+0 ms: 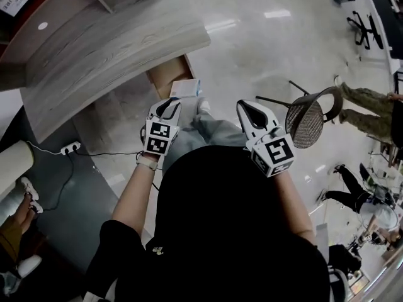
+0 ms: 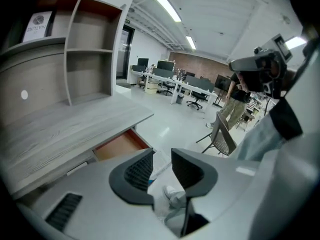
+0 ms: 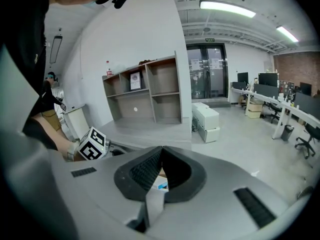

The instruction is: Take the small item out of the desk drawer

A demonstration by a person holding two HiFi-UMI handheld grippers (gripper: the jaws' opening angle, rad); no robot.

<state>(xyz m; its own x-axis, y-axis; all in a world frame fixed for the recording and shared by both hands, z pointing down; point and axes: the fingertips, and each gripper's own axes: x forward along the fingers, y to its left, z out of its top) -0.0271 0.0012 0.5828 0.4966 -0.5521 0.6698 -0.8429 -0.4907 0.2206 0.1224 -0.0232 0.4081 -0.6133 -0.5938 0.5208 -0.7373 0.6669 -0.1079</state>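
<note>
Fingers of my left gripper are closed in on the small item, a flat white thing with a blue edge. I judge it pinched between the 2 ribbed pads, though only a narrow strip shows in the gap. On my right gripper the jaws are pressed together tip to tip with nothing in them.

What worries me is the hold. The small item looks thin and sits right at the fingertips, so a tilt of my wrist or a slight easing of the squeeze could let it slide out. It hangs over the floor above my shoe, not over the desk, so a drop would send it down there. My right gripper, closed as it is, could not catch it. The drawer stands open just beyond, and a careless swing could knock the small item against its front edge.

From the head view the small item pokes out past my left fingertips, at the drawer's front corner and, as I judge it, lifted out of it. The right gripper hovers near, off to the right, not touching it
</note>
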